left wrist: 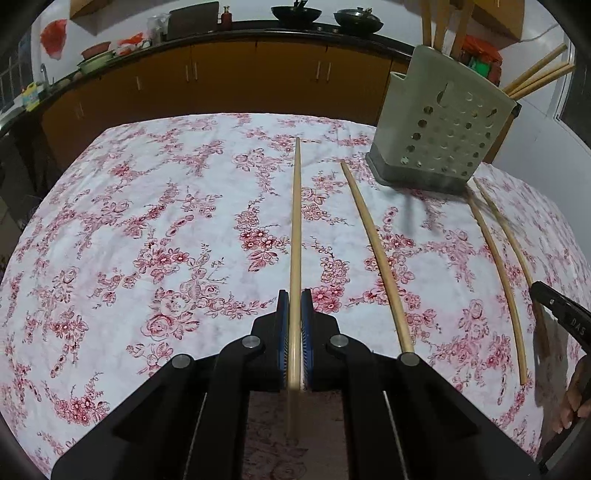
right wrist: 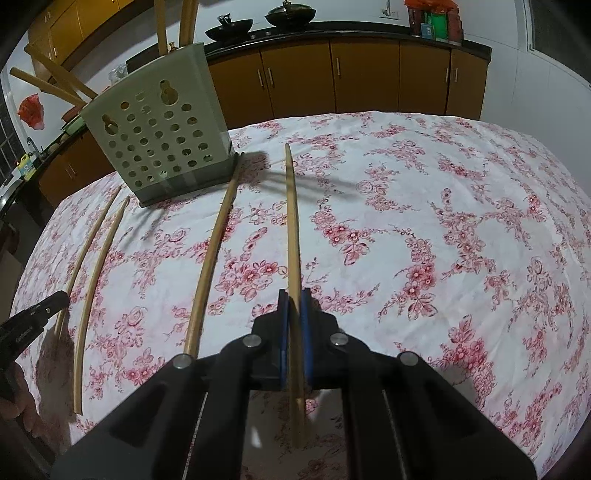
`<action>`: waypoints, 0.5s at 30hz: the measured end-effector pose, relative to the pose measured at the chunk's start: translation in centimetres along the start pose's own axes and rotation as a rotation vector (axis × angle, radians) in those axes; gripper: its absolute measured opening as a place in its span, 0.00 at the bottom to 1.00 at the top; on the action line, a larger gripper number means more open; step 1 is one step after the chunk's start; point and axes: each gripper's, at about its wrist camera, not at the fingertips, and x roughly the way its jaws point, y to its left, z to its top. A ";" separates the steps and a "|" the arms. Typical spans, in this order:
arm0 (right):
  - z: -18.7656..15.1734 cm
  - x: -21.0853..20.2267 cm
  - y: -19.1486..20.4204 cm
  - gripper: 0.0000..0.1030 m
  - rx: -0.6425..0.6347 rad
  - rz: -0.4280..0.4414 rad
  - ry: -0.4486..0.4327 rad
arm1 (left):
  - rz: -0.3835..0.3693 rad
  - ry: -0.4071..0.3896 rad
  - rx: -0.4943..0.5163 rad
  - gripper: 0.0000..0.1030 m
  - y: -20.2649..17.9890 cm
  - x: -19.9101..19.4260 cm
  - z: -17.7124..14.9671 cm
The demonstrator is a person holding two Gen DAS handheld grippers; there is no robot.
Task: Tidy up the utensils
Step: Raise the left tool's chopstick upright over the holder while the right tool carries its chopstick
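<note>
My left gripper (left wrist: 294,295) is shut on a wooden chopstick (left wrist: 296,221) that points away over the floral tablecloth. My right gripper (right wrist: 294,295) is shut on another wooden chopstick (right wrist: 291,221) that also points forward. The pale perforated utensil holder (left wrist: 439,129) stands at the far right in the left wrist view and at the far left in the right wrist view (right wrist: 159,136), with several chopsticks standing in it. Three more chopsticks lie loose on the cloth: one (left wrist: 373,247) right of my left gripper, two (left wrist: 498,266) further right.
The table is covered by a white cloth with red flowers (left wrist: 147,221). Behind it runs a counter with orange cabinets (left wrist: 229,77) and two black woks (left wrist: 295,14). The other gripper's black tip shows at the right edge (left wrist: 557,306).
</note>
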 end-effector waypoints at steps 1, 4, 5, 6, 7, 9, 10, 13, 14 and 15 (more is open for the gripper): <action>0.0 0.0 0.0 0.09 0.000 0.001 -0.001 | 0.005 -0.005 0.008 0.08 -0.2 -0.1 -0.1; -0.2 -0.1 0.1 0.09 -0.003 -0.002 -0.004 | 0.006 -0.010 0.018 0.08 -0.3 -0.2 -0.4; -0.2 -0.1 0.1 0.09 -0.005 -0.002 -0.004 | 0.003 -0.011 0.018 0.08 -0.3 -0.3 -0.4; -0.2 -0.1 0.1 0.09 -0.005 -0.003 -0.005 | 0.001 -0.011 0.018 0.08 -0.2 -0.4 -0.5; -0.3 -0.1 0.1 0.09 -0.006 -0.003 -0.006 | -0.001 -0.012 0.018 0.08 -0.1 -0.4 -0.6; -0.3 -0.2 0.1 0.09 -0.006 -0.005 -0.008 | 0.000 -0.014 0.020 0.08 -0.1 -0.6 -0.7; -0.4 -0.2 0.1 0.09 -0.008 -0.006 -0.010 | 0.004 -0.017 0.024 0.08 -0.2 -0.6 -0.8; -0.5 -0.3 0.1 0.09 -0.009 -0.008 -0.014 | 0.007 -0.018 0.026 0.08 -0.2 -0.7 -0.9; -0.5 -0.3 0.1 0.09 -0.009 -0.009 -0.014 | 0.007 -0.018 0.025 0.08 -0.2 -0.7 -1.0; -0.5 -0.3 0.1 0.09 -0.009 -0.009 -0.015 | 0.007 -0.018 0.025 0.08 -0.2 -0.7 -1.0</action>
